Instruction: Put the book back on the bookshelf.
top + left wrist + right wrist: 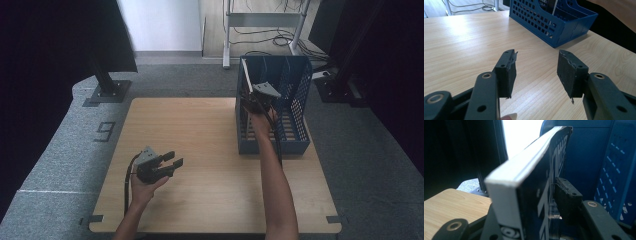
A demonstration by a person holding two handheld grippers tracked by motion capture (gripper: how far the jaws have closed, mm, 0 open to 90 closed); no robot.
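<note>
From the high view: one wooden table [210,150] bearing one blue file rack [295,120] at its far right, the right gripper [257,97] reached over the rack's near-left compartment on an outstretched arm, the left gripper [167,164] hovering low over bare wood, jaws pointing right. From the left gripper view: two worn pads [507,75] standing well apart with nothing between (rack beyond them, a thin upright edge inside it). From the right gripper view, lettering unseen elsewhere: one dark blue book [534,195] with white characters standing upright between the jaws inside the rack, right pad [566,195] at its cover, whether still pressing or just freed cannot be told.
</note>
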